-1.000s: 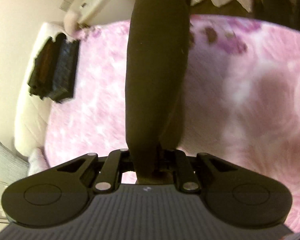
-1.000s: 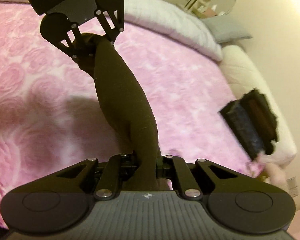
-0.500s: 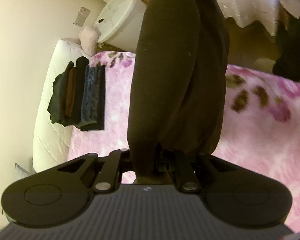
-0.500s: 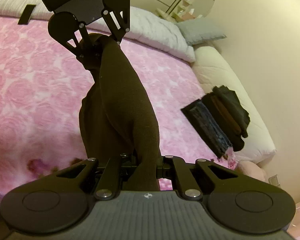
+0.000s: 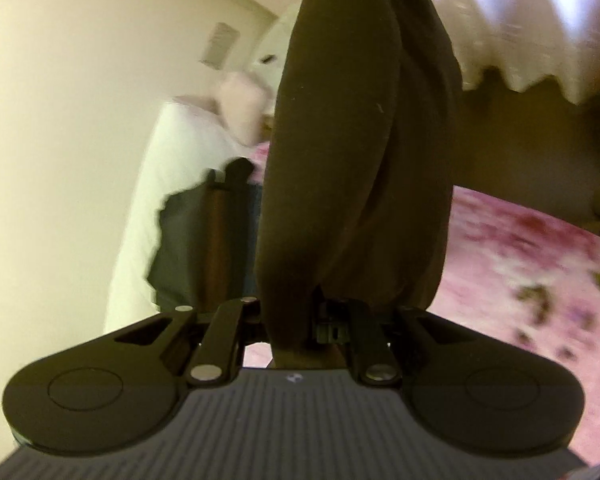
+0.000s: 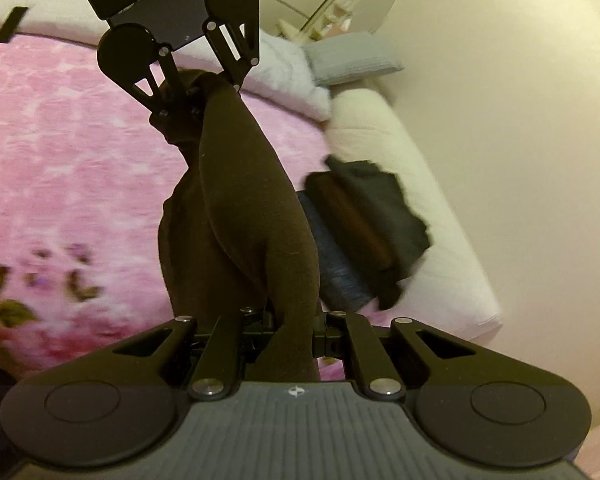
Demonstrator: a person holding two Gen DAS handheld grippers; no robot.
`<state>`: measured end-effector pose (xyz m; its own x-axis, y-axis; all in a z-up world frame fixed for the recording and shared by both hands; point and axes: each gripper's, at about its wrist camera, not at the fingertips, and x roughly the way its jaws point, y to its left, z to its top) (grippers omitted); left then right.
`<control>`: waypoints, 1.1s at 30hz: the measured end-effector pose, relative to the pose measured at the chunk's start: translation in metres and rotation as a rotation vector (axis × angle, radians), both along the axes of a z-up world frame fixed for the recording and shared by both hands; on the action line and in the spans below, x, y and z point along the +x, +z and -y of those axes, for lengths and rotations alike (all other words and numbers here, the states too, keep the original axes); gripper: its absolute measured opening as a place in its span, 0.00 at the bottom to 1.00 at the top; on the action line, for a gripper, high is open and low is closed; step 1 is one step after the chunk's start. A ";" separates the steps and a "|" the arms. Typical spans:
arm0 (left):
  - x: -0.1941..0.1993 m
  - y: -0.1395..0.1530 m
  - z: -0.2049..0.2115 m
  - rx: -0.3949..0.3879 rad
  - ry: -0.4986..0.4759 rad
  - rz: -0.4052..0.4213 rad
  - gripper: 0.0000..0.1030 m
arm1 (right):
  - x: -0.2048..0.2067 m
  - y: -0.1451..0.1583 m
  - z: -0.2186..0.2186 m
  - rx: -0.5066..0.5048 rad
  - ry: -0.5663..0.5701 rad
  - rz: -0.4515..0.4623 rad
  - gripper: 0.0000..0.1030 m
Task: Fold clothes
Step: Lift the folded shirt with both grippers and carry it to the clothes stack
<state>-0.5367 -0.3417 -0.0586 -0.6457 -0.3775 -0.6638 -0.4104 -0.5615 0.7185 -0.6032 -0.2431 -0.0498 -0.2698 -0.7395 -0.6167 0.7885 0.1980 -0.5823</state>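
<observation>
A dark brown garment [image 6: 236, 216] hangs stretched between my two grippers above the pink bed. My right gripper [image 6: 294, 320] is shut on one end of it. My left gripper [image 6: 192, 94] shows at the top of the right wrist view, shut on the other end. In the left wrist view the same garment [image 5: 356, 152] rises from my left gripper [image 5: 300, 316] and fills the middle. A stack of folded dark clothes [image 6: 364, 232] lies at the bed's edge, just right of the hanging garment; it also shows in the left wrist view [image 5: 204, 240].
The pink floral blanket [image 6: 68, 168] covers the bed. A white bolster [image 6: 432, 240] runs along the wall under the stack. White and grey pillows [image 6: 340, 60] lie at the head. A white round bin [image 5: 268, 56] and a lace-edged cloth [image 5: 540, 32] stand beyond the bed's foot.
Both grippers have carried the brown garment toward the folded stack, which now sits closer and partly behind the cloth. The garment hangs more bunched between them.
</observation>
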 end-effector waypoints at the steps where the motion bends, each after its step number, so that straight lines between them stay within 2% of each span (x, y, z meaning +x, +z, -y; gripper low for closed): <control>1: -0.017 0.004 0.013 -0.010 0.008 -0.017 0.11 | -0.018 0.004 0.013 -0.014 0.008 -0.012 0.07; 6: -0.105 0.021 0.108 -0.069 0.060 -0.108 0.11 | -0.109 0.022 0.096 -0.087 0.056 -0.081 0.07; 11: -0.193 0.047 0.230 -0.120 0.171 -0.191 0.11 | -0.205 0.044 0.230 -0.144 0.106 -0.146 0.07; 15: -0.237 0.070 0.305 -0.176 0.272 -0.290 0.11 | -0.253 0.069 0.320 -0.256 0.157 -0.259 0.08; 17: -0.250 0.066 0.326 -0.201 0.313 -0.319 0.11 | -0.270 0.073 0.350 -0.318 0.192 -0.302 0.08; 19: -0.258 0.041 0.337 -0.180 0.339 -0.299 0.11 | -0.286 0.056 0.370 -0.330 0.228 -0.305 0.09; 21: -0.265 -0.009 0.340 -0.122 0.358 -0.229 0.11 | -0.302 0.028 0.387 -0.314 0.259 -0.290 0.10; 24: -0.273 -0.102 0.335 -0.047 0.384 -0.075 0.12 | -0.313 -0.046 0.398 -0.178 0.282 -0.207 0.09; 27: -0.271 -0.163 0.326 -0.029 0.424 -0.021 0.12 | -0.315 -0.124 0.398 -0.021 0.334 -0.158 0.08; 29: -0.267 -0.170 0.320 -0.046 0.434 -0.064 0.12 | -0.316 -0.151 0.387 -0.008 0.373 -0.196 0.11; 31: -0.265 -0.163 0.320 -0.043 0.441 -0.083 0.19 | -0.323 -0.151 0.379 -0.018 0.363 -0.178 0.14; 33: -0.265 -0.156 0.322 -0.051 0.432 -0.076 0.20 | -0.331 -0.144 0.374 -0.013 0.347 -0.150 0.14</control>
<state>-0.8013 -0.6633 -0.2144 -0.4675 -0.6545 -0.5942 -0.0907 -0.6332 0.7687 -0.9347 -0.6170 -0.1934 -0.0886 -0.8101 -0.5796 0.5819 0.4302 -0.6902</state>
